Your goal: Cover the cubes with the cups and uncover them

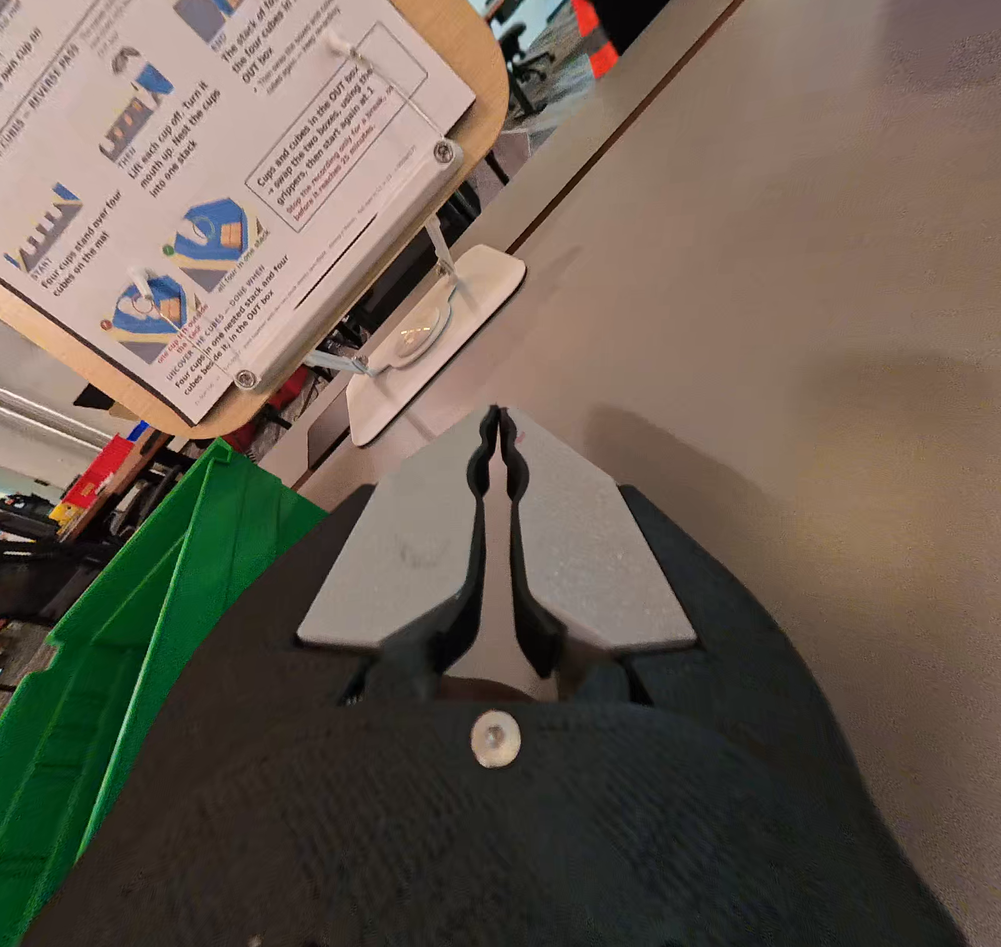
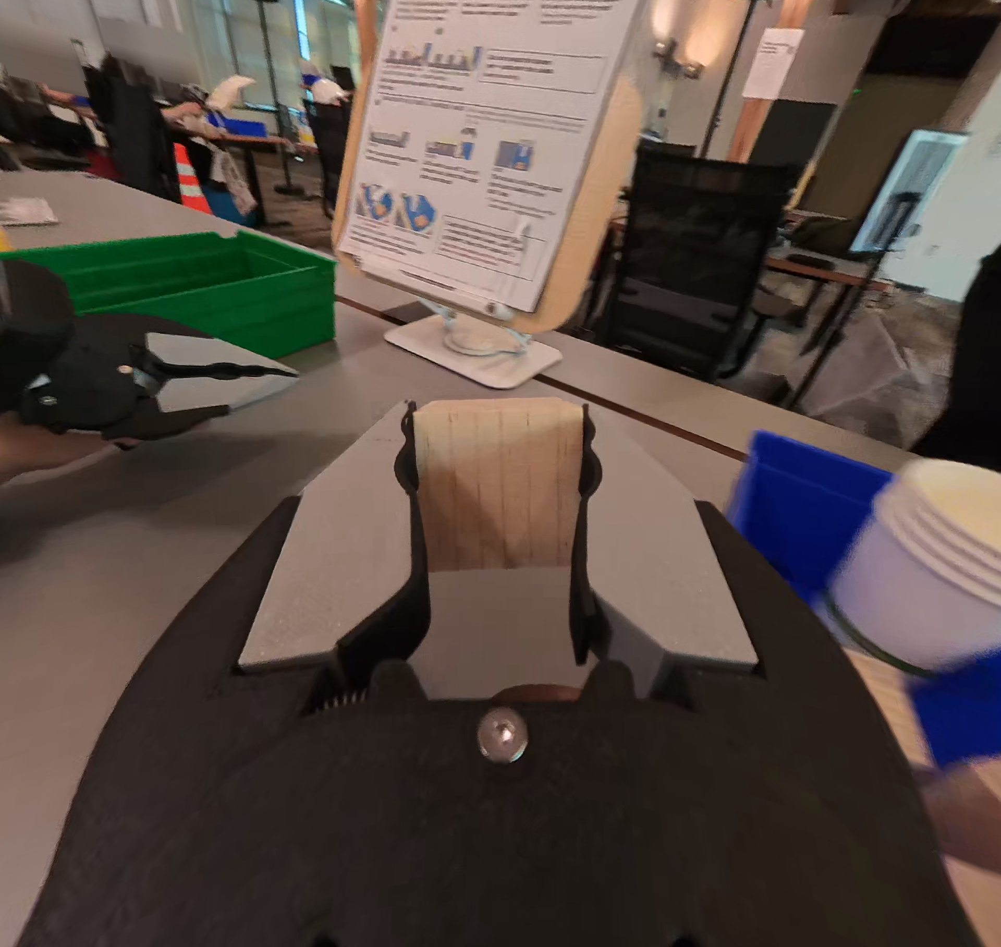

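Note:
My right gripper (image 2: 497,411) is shut on a pale wooden cube (image 2: 498,482); both pads press its sides and it is held above the grey table (image 2: 162,542). A stack of white paper cups (image 2: 931,558) stands at the right edge by a blue box (image 2: 801,504). My left gripper (image 1: 499,413) is shut with nothing between its tips, over the bare table (image 1: 758,379). It also shows in the right wrist view (image 2: 287,375) at the left, tips together, in front of the green box.
A green box (image 2: 216,287) stands at the back left and shows in the left wrist view (image 1: 135,623). An instruction board on a white stand (image 2: 476,346) is behind the cube, also in the left wrist view (image 1: 433,325). Chairs and desks lie beyond the table edge.

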Tool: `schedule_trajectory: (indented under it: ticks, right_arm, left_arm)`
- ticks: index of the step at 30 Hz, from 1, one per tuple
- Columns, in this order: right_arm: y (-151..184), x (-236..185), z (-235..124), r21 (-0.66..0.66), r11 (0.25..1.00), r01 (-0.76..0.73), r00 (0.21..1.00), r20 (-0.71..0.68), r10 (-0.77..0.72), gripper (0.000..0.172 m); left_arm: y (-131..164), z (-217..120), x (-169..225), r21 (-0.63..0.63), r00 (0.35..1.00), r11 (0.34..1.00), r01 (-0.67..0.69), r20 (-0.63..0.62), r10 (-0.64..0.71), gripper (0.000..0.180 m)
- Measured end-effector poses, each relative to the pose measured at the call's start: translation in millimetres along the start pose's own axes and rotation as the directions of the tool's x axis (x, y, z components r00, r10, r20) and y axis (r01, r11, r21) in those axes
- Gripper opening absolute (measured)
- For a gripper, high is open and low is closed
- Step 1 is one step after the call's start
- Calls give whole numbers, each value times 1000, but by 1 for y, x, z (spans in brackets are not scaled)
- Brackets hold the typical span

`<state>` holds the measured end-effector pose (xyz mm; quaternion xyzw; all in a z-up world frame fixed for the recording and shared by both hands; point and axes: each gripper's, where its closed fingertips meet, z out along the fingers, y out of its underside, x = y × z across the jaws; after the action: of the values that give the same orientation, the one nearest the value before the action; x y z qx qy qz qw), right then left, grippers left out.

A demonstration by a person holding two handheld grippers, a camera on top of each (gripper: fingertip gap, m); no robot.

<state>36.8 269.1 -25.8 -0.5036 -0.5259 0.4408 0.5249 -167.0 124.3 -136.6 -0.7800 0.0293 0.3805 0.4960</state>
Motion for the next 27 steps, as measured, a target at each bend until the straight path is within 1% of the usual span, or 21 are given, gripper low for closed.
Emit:
schedule_trajectory:
  ticks: [2, 5, 7, 10, 12, 14, 15, 16, 17, 18, 20, 22, 24, 27]
  right_arm:
    - [-6, 35, -25, -63, 998, -11, 998, -55, 7, 57]
    - [11, 79, -53, -258, 961, -98, 993, -92, 76, 57]
    - [34, 97, -67, -393, 910, -133, 989, -115, 95, 57]
    - [68, 118, -81, -547, 829, -115, 985, -173, 22, 57]
    - [97, 123, -79, -624, 770, -136, 984, -177, 31, 57]
    - [136, 123, -74, -718, 672, -180, 982, -169, 82, 57]
    - [150, 124, -72, -752, 632, -189, 981, -169, 92, 64]
    - [154, 125, -70, -764, 615, -196, 980, -170, 101, 60]
    - [149, 128, -66, -749, 633, -195, 980, -176, 92, 54]
    - [136, 131, -62, -716, 674, -182, 981, -184, 70, 51]
    - [100, 135, -54, -627, 765, -148, 981, -193, 32, 49]
    - [62, 126, -45, -535, 838, -110, 985, -168, 22, 49]
    - [31, 105, -35, -461, 884, -73, 993, -111, 24, 49]
    - [-1, 53, -16, -349, 937, -8, 1000, 26, 18, 50]
  left_arm:
    - [2, 1, 3, -19, 1000, 999, -30, -1, 30, 0]
    - [-4, 1, 13, -4, 995, 995, -97, -12, 97, 0]
    - [-3, 2, 18, -11, 990, 991, -137, -18, 136, 0]
    - [0, 3, 22, -27, 990, 990, -136, -28, 135, 0]
    - [0, 3, 22, -27, 994, 994, -104, -39, 103, 0]
    - [3, 3, 22, -37, 996, 996, -84, -45, 82, 0]
    - [5, 4, 22, -45, 996, 996, -82, -48, 80, 0]
    - [7, 4, 22, -53, 995, 995, -86, -48, 84, 0]
    - [8, 3, 22, -56, 995, 994, -91, -49, 88, 0]
    - [9, 3, 23, -58, 994, 994, -95, -51, 92, 0]
    - [10, 5, 25, -64, 994, 993, -96, -58, 92, 0]
    - [12, 7, 26, -76, 993, 992, -103, -67, 98, 1]
    - [13, 8, 26, -79, 992, 990, -113, -67, 107, 1]
    - [14, 8, 26, -82, 993, 991, -105, -69, 100, 0]
